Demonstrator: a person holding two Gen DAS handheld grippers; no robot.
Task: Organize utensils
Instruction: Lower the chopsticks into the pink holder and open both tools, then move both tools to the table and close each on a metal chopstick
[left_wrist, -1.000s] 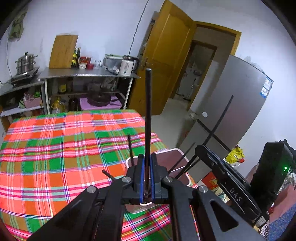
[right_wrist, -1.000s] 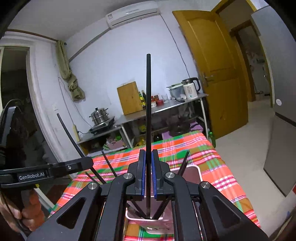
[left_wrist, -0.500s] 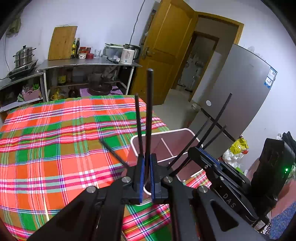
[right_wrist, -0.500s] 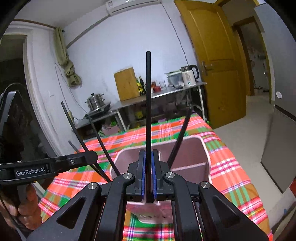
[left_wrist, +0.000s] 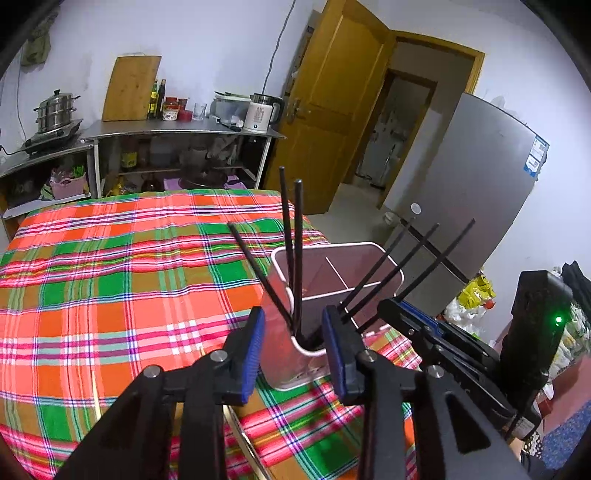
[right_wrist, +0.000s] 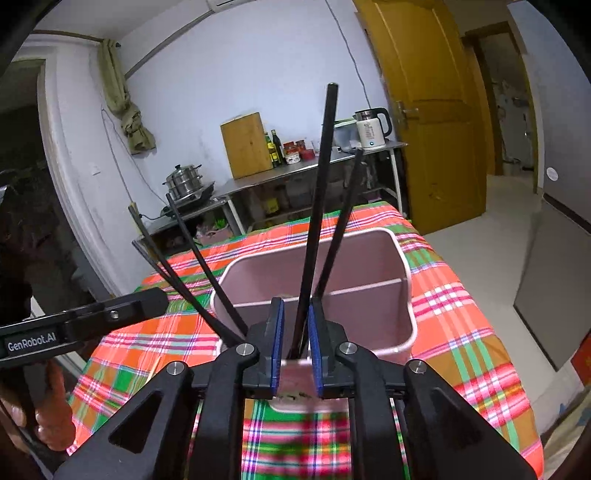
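Note:
A pink divided utensil holder (left_wrist: 373, 254) (right_wrist: 402, 295) stands on the plaid tablecloth near the table's right edge. Several black chopsticks (left_wrist: 297, 254) (right_wrist: 317, 206) stand in its near compartment and lean outward. My left gripper (left_wrist: 295, 350) is open, its blue pads either side of the holder's near corner, holding nothing. My right gripper (right_wrist: 295, 332) is open a little, jaws just above the holder's near rim, with a chopstick standing loose between its pads. The right gripper also shows in the left wrist view (left_wrist: 424, 325), to the right of the holder.
The plaid table (left_wrist: 110, 277) stretches left and back. A steel shelf (left_wrist: 177, 129) with a kettle (left_wrist: 262, 114), bottles, a cutting board and a pot stands behind. A yellow door (left_wrist: 332, 110) and a grey fridge (left_wrist: 480, 192) are to the right.
Both grippers were shut on a chopstick each; they lowered them into the holder and opened. The two chopsticks now stand in the near compartment.

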